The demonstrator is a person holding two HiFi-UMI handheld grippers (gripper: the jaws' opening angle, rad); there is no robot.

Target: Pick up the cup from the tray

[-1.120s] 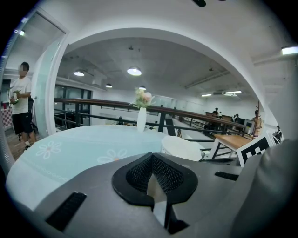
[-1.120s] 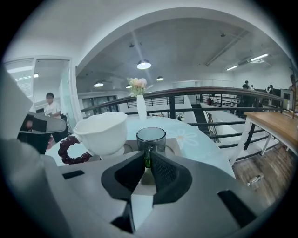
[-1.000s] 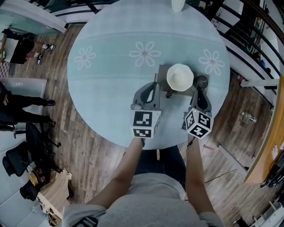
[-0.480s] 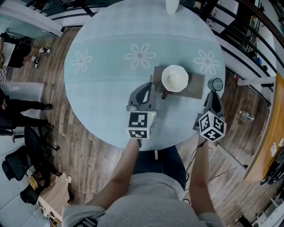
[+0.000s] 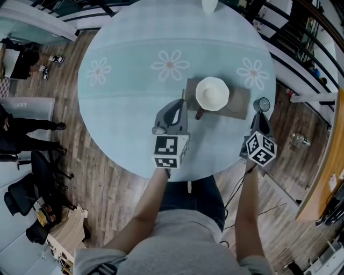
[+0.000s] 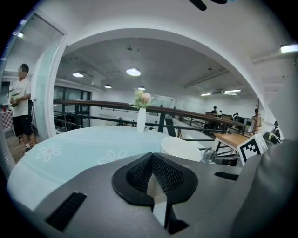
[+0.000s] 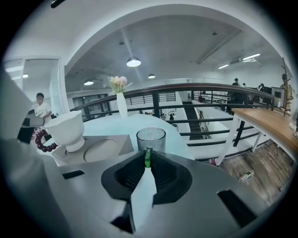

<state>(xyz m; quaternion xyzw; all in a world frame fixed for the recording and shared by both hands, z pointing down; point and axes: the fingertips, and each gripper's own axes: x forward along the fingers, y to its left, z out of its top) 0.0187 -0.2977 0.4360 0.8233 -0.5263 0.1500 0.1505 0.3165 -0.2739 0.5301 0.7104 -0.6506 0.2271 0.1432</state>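
Observation:
The clear glass cup (image 5: pixel 262 103) (image 7: pixel 150 138) hangs off the tray's right end, near the round table's right edge. My right gripper (image 5: pixel 261 115) (image 7: pixel 147 157) is shut on it, its pads pinching a green piece on the cup's near side. The grey tray (image 5: pixel 239 102) (image 7: pixel 108 148) still carries a white footed bowl (image 5: pixel 212 93) (image 7: pixel 67 129), with a dark bead bracelet (image 5: pixel 199 114) (image 7: pixel 41 141) beside it. My left gripper (image 5: pixel 181 105) (image 6: pixel 152 159) rests shut and empty on the table, just left of the tray.
The light blue tablecloth (image 5: pixel 134 80) has flower prints. A white vase with flowers (image 5: pixel 209 5) (image 7: pixel 121 100) (image 6: pixel 141 117) stands at the far edge. A dark railing (image 7: pixel 209 88) and a wooden bench (image 7: pixel 267 122) lie to the right. People stand at the left (image 6: pixel 21 107).
My right gripper has carried the cup to the right, from its spot on the tray to the table's right edge. The left gripper has stayed put.

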